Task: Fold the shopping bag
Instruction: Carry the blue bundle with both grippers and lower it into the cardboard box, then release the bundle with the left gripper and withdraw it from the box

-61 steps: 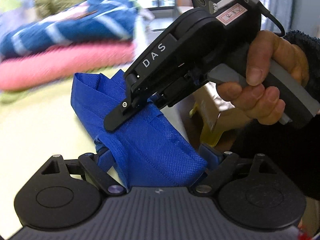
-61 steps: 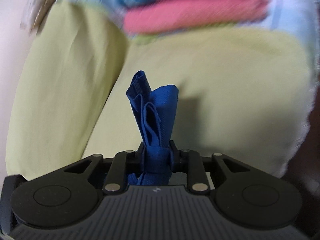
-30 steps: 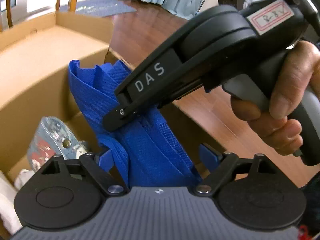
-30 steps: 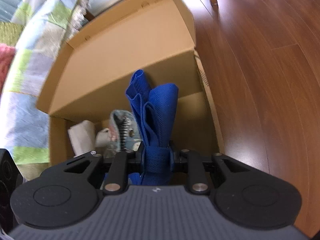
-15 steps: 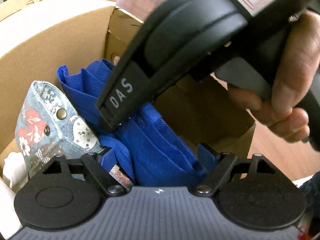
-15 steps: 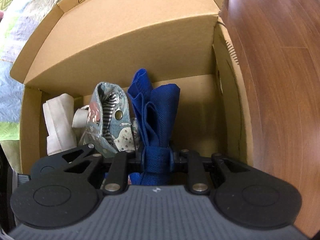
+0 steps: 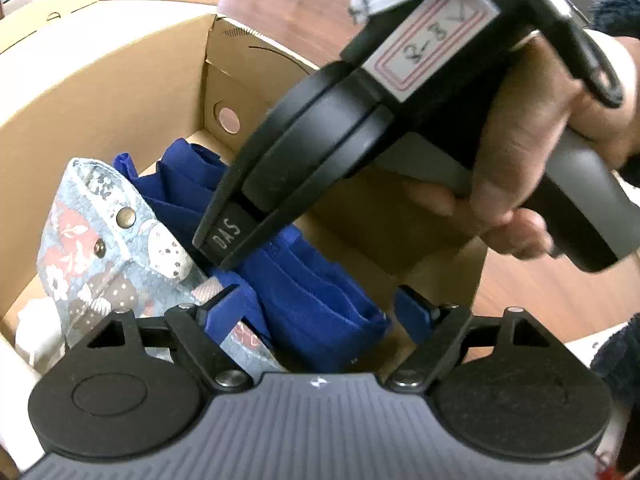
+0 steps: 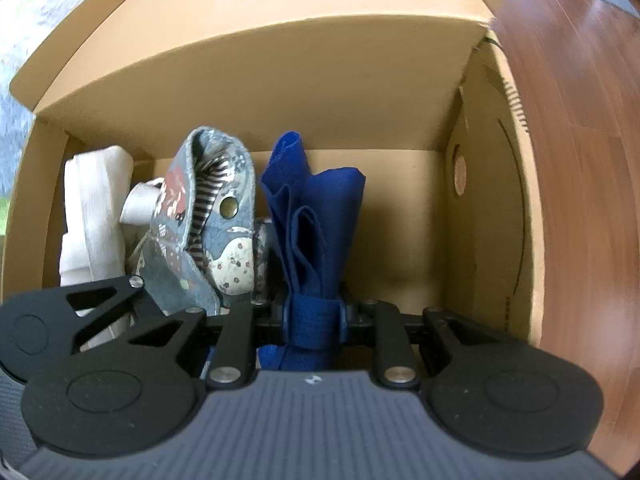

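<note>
The right gripper [image 8: 311, 312] clamps the folded blue shopping bag [image 8: 320, 216] inside a cardboard box [image 8: 280, 76], beside a floral pouch [image 8: 216, 216]. The left gripper [image 7: 316, 312] gapes around it, seemingly without contact.

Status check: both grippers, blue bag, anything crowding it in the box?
Right gripper shut on blue bag. Left gripper open around it. Bag inside cardboard box, floral bag against its left side.
</note>
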`<action>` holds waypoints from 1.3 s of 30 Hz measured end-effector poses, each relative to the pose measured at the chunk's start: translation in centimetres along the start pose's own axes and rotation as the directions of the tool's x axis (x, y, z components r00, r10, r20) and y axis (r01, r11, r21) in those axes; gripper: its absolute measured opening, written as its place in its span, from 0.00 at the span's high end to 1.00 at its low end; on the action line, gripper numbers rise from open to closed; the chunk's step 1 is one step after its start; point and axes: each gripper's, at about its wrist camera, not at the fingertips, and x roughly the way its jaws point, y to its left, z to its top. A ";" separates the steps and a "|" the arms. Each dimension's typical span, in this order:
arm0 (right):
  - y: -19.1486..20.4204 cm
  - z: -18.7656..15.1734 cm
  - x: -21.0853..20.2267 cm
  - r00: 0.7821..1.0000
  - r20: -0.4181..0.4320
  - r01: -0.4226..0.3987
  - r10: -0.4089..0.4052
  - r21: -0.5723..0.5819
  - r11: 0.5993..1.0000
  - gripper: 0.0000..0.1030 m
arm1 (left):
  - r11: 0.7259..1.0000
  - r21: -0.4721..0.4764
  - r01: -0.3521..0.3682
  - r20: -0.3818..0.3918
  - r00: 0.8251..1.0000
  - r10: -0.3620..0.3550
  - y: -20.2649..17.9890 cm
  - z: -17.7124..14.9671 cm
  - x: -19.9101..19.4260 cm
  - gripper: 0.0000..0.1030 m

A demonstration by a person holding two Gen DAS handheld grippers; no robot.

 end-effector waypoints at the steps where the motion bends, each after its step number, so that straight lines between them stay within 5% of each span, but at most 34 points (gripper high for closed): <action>1: 0.2 0.0 0.0 1.000 -0.002 0.004 -0.004 -0.007 1.000 0.81 | 1.000 -0.005 0.005 -0.002 1.000 -0.005 0.2 0.0 -0.2 0.21; 17: 2.9 0.3 0.1 0.998 -0.004 0.062 -0.064 -0.165 0.984 0.65 | 1.000 -0.006 -0.025 -0.014 1.000 0.025 1.0 -0.3 -1.1 0.22; 21: 3.0 0.0 -0.2 0.997 0.027 0.081 -0.077 -0.173 0.982 0.77 | 0.999 0.004 -0.035 -0.015 0.999 0.035 0.1 0.4 0.5 0.22; 25: 3.4 -0.3 -0.2 0.997 0.035 0.077 -0.071 -0.220 0.972 0.78 | 0.998 0.040 -0.050 -0.016 0.999 0.051 0.3 0.8 0.9 0.23; 28: 3.8 -0.5 -0.1 0.996 0.050 0.084 -0.074 -0.245 0.966 0.78 | 0.987 0.111 -0.118 -0.006 0.993 0.120 0.6 0.9 -0.4 0.34; 33: 4.3 -0.7 0.1 0.995 0.080 0.085 -0.066 -0.261 0.961 0.77 | 0.923 0.228 -0.308 0.173 0.946 0.273 0.2 1.8 -5.9 0.44; 36: 4.6 -1.0 0.1 0.993 0.100 0.086 -0.059 -0.284 0.955 0.77 | 0.824 0.402 -0.399 0.193 0.917 0.349 0.0 3.5 -5.8 0.45; 39: 4.9 -1.3 0.0 0.992 0.118 0.085 -0.051 -0.312 0.946 0.77 | 0.726 0.595 -0.346 0.106 0.928 0.356 -0.1 4.6 -4.1 0.49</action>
